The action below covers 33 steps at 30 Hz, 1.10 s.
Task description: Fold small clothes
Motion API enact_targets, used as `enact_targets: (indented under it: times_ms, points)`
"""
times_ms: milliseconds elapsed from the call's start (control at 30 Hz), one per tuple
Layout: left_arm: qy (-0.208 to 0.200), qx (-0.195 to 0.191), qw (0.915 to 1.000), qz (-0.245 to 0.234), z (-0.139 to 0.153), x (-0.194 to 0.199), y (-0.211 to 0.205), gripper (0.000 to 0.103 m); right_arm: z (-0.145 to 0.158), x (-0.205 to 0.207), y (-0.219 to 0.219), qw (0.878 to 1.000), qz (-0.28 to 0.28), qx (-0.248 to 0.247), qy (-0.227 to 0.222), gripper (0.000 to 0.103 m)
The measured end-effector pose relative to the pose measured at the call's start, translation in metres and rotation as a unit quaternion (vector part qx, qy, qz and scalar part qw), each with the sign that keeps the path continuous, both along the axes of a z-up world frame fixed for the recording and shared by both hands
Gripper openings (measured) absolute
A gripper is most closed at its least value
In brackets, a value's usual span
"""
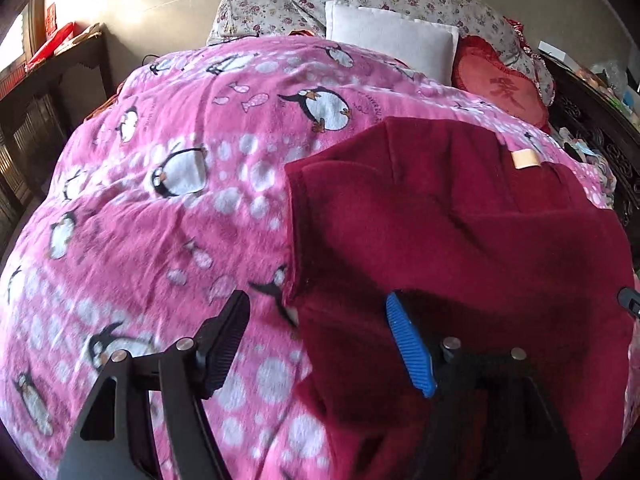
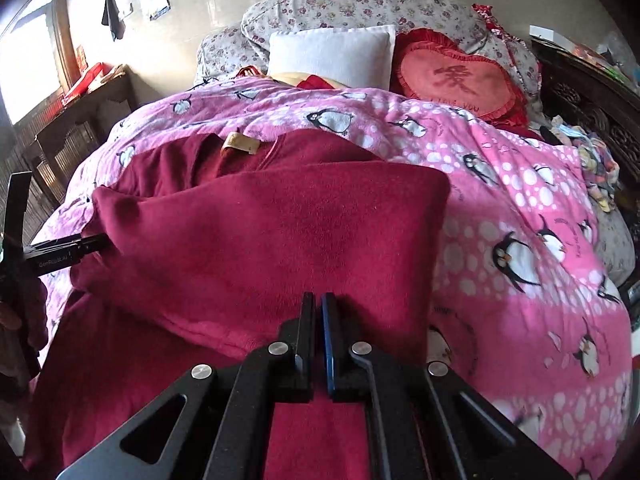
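Observation:
A dark red fleece garment [image 1: 440, 220] [image 2: 260, 240] with a tan label [image 1: 525, 159] [image 2: 241, 142] lies on a pink penguin blanket [image 1: 160, 200] [image 2: 520, 200], its upper layer folded over. My left gripper [image 1: 320, 312] is open and straddles the garment's left edge, with the black finger over the blanket and the blue pad over the cloth, neither pressing. It also shows as a dark tip [image 2: 96, 242] at the fold's left side. My right gripper [image 2: 318, 298] is shut, its tips pinched into the near hem of the folded layer. A dark tip of it [image 1: 630, 300] shows at the frame's right edge.
A white pillow [image 2: 332, 56], a red heart cushion [image 2: 456, 80] and floral pillows [image 2: 360, 4] sit at the bed's far end. Carved dark wood [image 2: 580, 100] and a heap of small clothes [image 2: 596, 168] line the right side. A wooden bench [image 1: 40, 92] stands left.

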<state>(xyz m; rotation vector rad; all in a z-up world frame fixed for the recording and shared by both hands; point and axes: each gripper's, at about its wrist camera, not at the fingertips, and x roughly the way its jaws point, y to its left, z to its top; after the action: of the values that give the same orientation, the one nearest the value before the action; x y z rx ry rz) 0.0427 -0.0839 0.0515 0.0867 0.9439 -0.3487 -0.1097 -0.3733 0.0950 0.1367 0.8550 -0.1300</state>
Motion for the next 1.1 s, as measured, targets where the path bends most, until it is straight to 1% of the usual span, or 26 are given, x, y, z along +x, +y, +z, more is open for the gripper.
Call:
enact_targets:
  times_ms: [33,100,133,167,233,333,400,433,467,500,533,600,667,767,867,933,1000,1033,1100]
  points:
    - [-0.004,0.006,1.0000,-0.003,0.002,-0.005,0.001,0.070,0.004,-0.006,0.001,1.000,0.000,-0.004,-0.006,0.006]
    - [-0.006,0.014,0.9999,-0.006,0.004,-0.012,0.001,0.070,0.003,-0.010,0.000,1.000,-0.006,-0.022,-0.001,0.015]
    - [-0.004,0.016,0.9998,-0.007,0.004,-0.016,0.001,0.070,-0.004,-0.010,-0.002,1.000,-0.009,-0.024,0.012,0.023]
    - [-0.004,0.017,0.9998,-0.007,0.005,-0.019,0.002,0.070,-0.015,-0.009,-0.005,0.999,-0.008,-0.014,0.029,0.023]
    - [-0.003,0.016,0.9998,-0.006,0.007,-0.028,0.005,0.070,-0.021,-0.011,-0.006,1.000,-0.011,-0.006,0.027,0.023]
    - [-0.006,0.014,0.9999,-0.008,0.013,-0.044,0.010,0.070,-0.007,-0.025,-0.008,0.999,-0.019,0.030,0.015,0.023]
    - [-0.009,0.013,0.9998,-0.010,0.020,-0.055,0.014,0.070,0.009,-0.041,-0.003,0.999,-0.010,0.048,-0.005,0.025]
    - [-0.012,0.012,0.9998,-0.013,0.025,-0.062,0.016,0.071,0.015,-0.050,0.000,0.999,-0.008,0.052,-0.011,0.032]
    - [-0.016,0.010,0.9997,-0.016,0.028,-0.068,0.018,0.076,0.022,-0.059,0.003,0.998,-0.006,0.055,-0.017,0.045]
    - [-0.020,0.008,0.9996,-0.019,0.032,-0.075,0.020,0.078,0.028,-0.071,0.008,0.998,-0.002,0.057,-0.025,0.052]
    - [-0.025,0.005,0.9994,-0.023,0.037,-0.084,0.022,0.081,0.032,-0.081,0.011,0.998,0.000,0.056,-0.029,0.062]
    - [-0.024,0.002,0.9992,-0.032,0.041,-0.098,0.026,0.082,0.037,-0.104,0.019,0.998,0.007,0.050,-0.028,0.064]
    - [-0.011,-0.005,0.9989,-0.046,0.044,-0.117,0.034,0.084,0.037,-0.124,0.021,0.998,0.008,0.056,-0.025,0.064]
    - [0.009,-0.018,0.9979,-0.062,0.043,-0.140,0.047,0.087,0.029,-0.156,0.021,0.997,0.006,0.078,-0.010,0.064]
    - [0.036,-0.026,0.9960,-0.078,0.039,-0.166,0.063,0.088,0.018,-0.186,0.020,0.996,-0.002,0.090,0.009,0.065]
    - [0.045,-0.022,0.9956,-0.079,0.036,-0.179,0.073,0.088,0.010,-0.204,0.018,0.994,-0.004,0.106,0.018,0.065]
    - [0.045,-0.020,0.9952,-0.085,0.034,-0.191,0.080,0.088,0.003,-0.218,0.017,0.992,-0.003,0.124,0.022,0.065]
    - [0.047,-0.016,0.9951,-0.086,0.032,-0.199,0.083,0.088,0.000,-0.224,0.016,0.990,-0.003,0.137,0.023,0.066]
    - [0.063,-0.009,0.9934,-0.096,0.024,-0.211,0.088,0.088,-0.008,-0.235,0.017,0.984,0.001,0.175,0.024,0.067]
